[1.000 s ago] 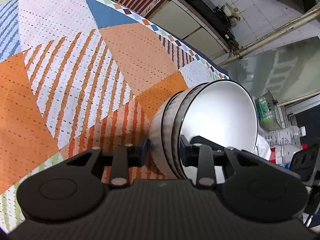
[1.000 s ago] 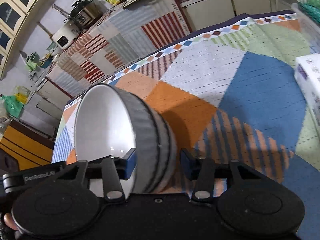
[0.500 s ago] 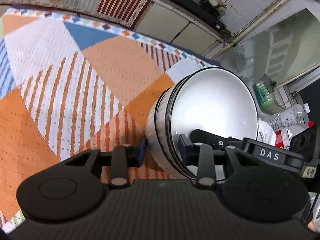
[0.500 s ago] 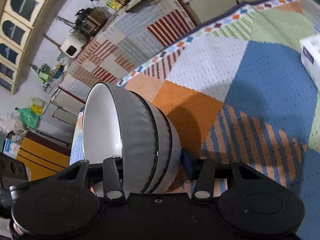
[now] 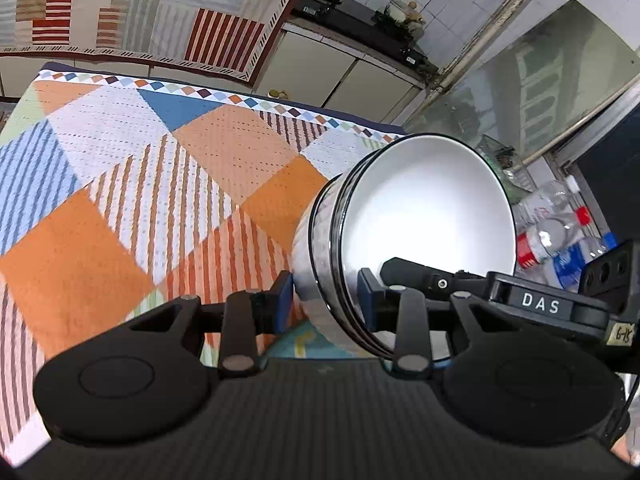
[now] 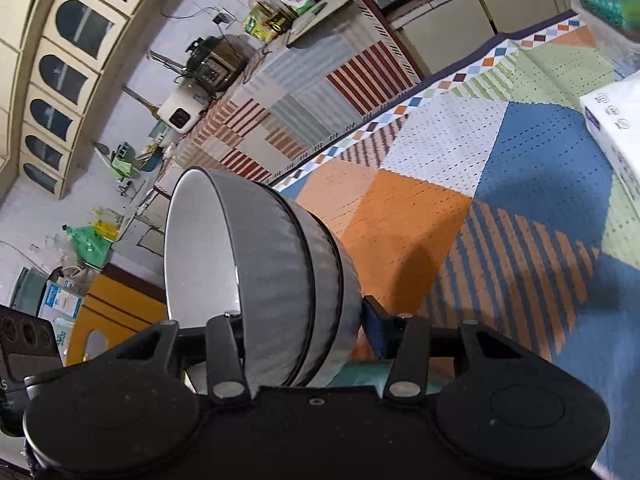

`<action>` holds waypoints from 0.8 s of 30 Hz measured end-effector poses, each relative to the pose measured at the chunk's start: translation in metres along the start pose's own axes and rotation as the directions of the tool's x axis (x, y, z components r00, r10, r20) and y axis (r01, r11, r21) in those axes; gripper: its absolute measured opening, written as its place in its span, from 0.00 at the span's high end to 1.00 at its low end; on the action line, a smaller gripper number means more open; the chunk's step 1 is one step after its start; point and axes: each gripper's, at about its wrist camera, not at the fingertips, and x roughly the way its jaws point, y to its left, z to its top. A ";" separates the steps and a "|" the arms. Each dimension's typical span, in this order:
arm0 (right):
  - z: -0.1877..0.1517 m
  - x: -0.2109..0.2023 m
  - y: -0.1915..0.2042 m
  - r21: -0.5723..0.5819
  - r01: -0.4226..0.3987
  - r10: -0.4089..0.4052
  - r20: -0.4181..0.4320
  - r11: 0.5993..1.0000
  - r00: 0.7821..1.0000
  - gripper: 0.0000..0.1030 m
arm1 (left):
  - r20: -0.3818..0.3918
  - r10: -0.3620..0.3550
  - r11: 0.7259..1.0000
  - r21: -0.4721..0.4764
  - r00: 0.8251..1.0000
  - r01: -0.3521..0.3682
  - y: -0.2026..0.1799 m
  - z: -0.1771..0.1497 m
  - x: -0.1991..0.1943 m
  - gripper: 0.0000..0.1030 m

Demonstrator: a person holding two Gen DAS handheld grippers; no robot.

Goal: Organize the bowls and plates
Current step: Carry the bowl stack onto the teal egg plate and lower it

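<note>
Both hand-held grippers carry one stack of nested bowls above the counter.

Your left hand-held gripper (image 5: pixel 325 300) pinches the stack of grey ribbed bowls (image 5: pixel 416 236) across its wall near the rim, one finger inside and one outside, the stack lifted clear of the patterned tablecloth (image 5: pixel 132 184). Your right hand-held gripper (image 6: pixel 308 330) clamps the same stack (image 6: pixel 280 272) on the opposite side. Glazed ceramic is likely heavy, slick and breakable, so keep both rim grips level.

Black hand-held gripper (image 5: pixel 324 296) with blue pads (image 5: pixel 285 294), silver screws.
</note>
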 end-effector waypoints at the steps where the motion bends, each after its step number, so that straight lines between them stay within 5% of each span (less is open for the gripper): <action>1: -0.004 -0.006 0.003 -0.007 0.000 0.000 0.001 1.000 1.000 0.49 | 0.000 -0.002 1.000 -0.001 1.000 0.002 -0.002 -0.004 -0.006 0.69; 11: -0.050 -0.053 0.013 -0.008 -0.017 0.017 0.028 1.000 0.999 0.49 | -0.008 0.003 1.000 0.014 1.000 -0.003 -0.024 -0.047 -0.048 0.68; 24: -0.098 -0.056 -0.003 0.004 0.033 -0.033 -0.051 0.999 0.998 0.49 | -0.067 0.004 1.000 -0.004 0.998 -0.004 -0.013 -0.095 -0.036 0.68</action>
